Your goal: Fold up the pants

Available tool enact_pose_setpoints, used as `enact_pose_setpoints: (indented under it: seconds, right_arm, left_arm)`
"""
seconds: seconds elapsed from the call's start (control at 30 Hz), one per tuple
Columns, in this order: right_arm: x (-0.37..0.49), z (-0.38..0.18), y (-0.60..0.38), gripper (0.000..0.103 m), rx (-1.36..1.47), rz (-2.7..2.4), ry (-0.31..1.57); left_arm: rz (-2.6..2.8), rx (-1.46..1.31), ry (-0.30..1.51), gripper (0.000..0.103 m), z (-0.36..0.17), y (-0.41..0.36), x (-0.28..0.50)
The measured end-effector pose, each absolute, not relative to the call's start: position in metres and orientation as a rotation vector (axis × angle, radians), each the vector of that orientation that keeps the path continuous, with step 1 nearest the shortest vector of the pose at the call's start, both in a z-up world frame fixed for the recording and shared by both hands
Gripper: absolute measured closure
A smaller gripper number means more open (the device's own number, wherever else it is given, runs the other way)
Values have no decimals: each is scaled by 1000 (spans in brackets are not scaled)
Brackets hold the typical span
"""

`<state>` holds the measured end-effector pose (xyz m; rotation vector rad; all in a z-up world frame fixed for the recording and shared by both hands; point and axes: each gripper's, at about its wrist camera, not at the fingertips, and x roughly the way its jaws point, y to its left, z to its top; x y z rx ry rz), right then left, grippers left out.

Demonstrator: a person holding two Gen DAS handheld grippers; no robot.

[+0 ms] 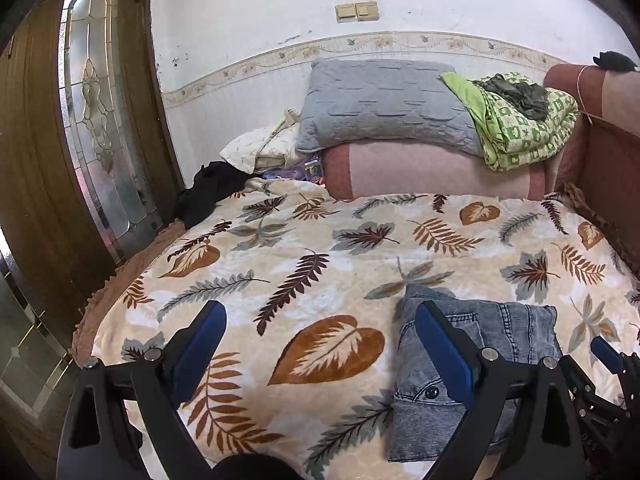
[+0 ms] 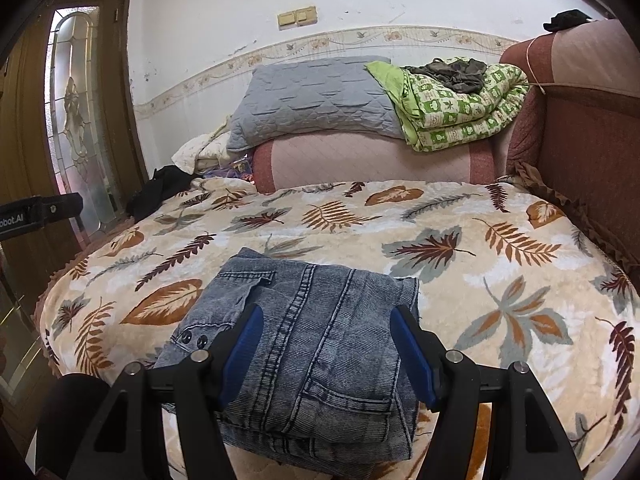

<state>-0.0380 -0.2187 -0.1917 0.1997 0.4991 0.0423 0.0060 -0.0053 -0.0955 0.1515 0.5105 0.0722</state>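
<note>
The folded blue denim pants (image 2: 320,344) lie as a thick square stack near the front edge of the leaf-patterned blanket (image 2: 460,216). My right gripper (image 2: 328,312) hovers just over the stack. Its blue fingers (image 2: 244,344) stand apart above the denim and grip nothing. In the left wrist view the pants (image 1: 508,332) lie to the right, partly behind my right-hand finger. My left gripper (image 1: 320,308) is wide open over bare blanket (image 1: 280,240), left of the pants and holding nothing. One blue finger of the right gripper (image 1: 604,354) shows at the far right edge.
At the back lie a grey quilted pillow (image 1: 384,104), a pink cushion (image 1: 432,172) and a green patterned quilt (image 1: 520,124). A black garment (image 1: 208,196) lies at the blanket's back left corner. A wooden door with glass (image 1: 96,120) stands left, a red sofa arm (image 2: 580,128) right.
</note>
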Motion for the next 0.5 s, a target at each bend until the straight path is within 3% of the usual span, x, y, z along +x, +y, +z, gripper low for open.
enact_pose_setpoints:
  seconds: [0.5]
  right_arm:
    - [-36,-194,-216,33,187,52,512]
  left_arm:
    - [37,177,489,8,-97,-14,2]
